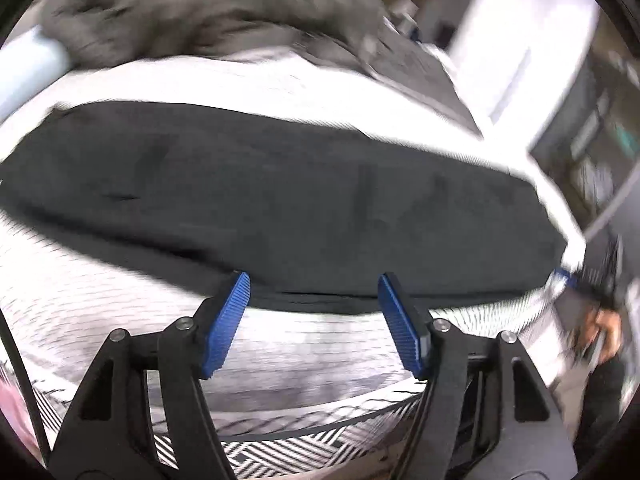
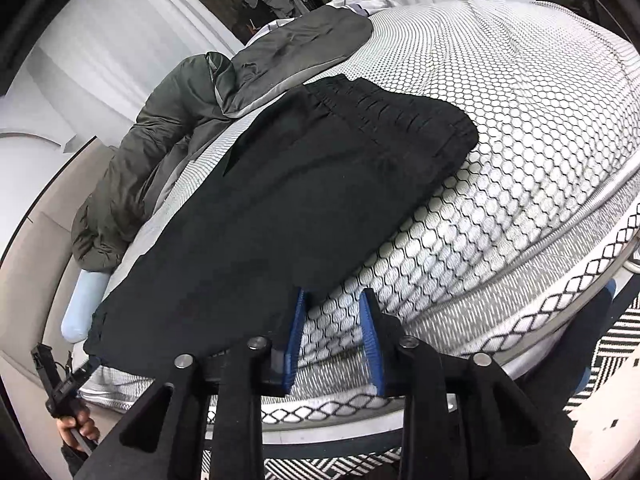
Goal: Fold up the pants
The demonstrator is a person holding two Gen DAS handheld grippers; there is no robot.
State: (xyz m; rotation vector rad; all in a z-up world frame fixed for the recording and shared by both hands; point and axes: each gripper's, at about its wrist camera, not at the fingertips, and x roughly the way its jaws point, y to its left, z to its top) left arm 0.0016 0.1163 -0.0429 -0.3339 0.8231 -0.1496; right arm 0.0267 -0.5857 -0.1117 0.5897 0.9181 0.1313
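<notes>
Black pants [image 1: 280, 200] lie flat and folded lengthwise on a white patterned mattress [image 1: 312, 344]. In the right wrist view the pants [image 2: 320, 200] run from the elastic waistband [image 2: 400, 112] at the far end to the leg hems at lower left. My left gripper [image 1: 314, 286] is open and empty, its blue pads just above the pants' near edge. My right gripper [image 2: 332, 300] is open and empty, near the pants' long edge, over the mattress [image 2: 520, 160]. The left gripper also shows, hand-held, at the lower left of the right wrist view [image 2: 60, 392].
A grey duvet [image 2: 160, 152] is bunched along the far side of the bed. A light blue pillow [image 2: 80, 312] lies at the mattress corner. A black-and-white patterned rug [image 2: 600, 360] lies on the floor. White cupboards [image 1: 520, 40] stand behind.
</notes>
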